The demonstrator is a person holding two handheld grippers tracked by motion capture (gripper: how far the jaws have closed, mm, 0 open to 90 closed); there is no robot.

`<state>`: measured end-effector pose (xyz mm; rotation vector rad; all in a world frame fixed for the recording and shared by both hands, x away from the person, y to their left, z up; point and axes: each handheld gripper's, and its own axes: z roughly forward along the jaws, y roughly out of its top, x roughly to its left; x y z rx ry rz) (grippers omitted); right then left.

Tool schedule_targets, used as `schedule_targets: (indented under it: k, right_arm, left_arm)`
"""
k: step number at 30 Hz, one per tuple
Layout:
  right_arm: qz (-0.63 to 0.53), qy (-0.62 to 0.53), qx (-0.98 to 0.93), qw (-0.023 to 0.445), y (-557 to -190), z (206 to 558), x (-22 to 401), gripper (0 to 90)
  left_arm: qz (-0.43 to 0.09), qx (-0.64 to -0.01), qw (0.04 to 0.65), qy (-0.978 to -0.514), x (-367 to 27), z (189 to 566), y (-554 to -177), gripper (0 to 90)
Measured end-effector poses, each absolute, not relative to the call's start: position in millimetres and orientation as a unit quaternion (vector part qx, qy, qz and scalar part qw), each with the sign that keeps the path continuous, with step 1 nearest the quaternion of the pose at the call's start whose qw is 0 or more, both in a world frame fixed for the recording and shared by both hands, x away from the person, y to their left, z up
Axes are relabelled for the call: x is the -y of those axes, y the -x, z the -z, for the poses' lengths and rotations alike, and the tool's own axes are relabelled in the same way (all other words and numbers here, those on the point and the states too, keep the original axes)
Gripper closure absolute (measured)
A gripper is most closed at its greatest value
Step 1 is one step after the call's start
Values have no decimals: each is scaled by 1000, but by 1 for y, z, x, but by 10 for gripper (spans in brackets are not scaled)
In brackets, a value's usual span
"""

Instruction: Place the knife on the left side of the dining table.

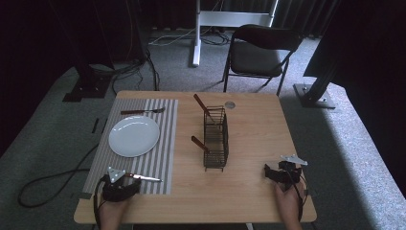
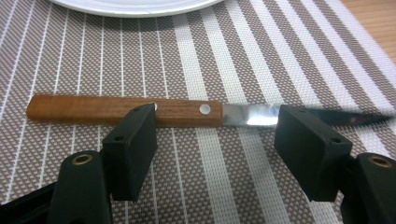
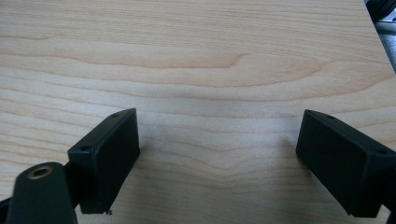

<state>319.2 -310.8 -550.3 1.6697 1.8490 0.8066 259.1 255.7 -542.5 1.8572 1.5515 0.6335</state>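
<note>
**Knife before spread left jaws**

Between the left gripper (image 2: 215,154) jaws, spread wide and holding nothing, a knife (image 2: 140,111) lies flat on the striped mat (image 2: 261,56), just ahead. Beyond it: plate (image 2: 135,5) rim. Right gripper (image 3: 219,163): jaws spread, empty, over bare table (image 3: 196,60).

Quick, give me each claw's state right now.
Left claw: open, jaws spread over the knife on the striped placemat, holding nothing.
Right claw: open and holding nothing above the bare table.
</note>
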Motion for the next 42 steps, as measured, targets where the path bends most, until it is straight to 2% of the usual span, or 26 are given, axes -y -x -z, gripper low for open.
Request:
schedule_targets:
  k: [25,30,34,37,42]
  right_arm:
    - [-298,-616,-682,259,-319,550,311,126]
    - [-298,-616,-682,258,-319,550,311,126]
    - [-298,-616,-682,258,-319,550,311,126]
    - [-298,-616,-682,259,-319,550,311,126]
    - [-298,-616,-682,258,-319,550,311,126]
  left_arm:
    - [-247,-611,309,-685,-232,543,-288,261]
    - [-239,-610,320,-684,-230,541,-284,261]
    - [-222,-586,347,-698,-224,537,-271,261]
    - [-205,-564,343,-723,-216,535,-268,262]
    - [-186,-559,347,-730,-212,538,-273,262]
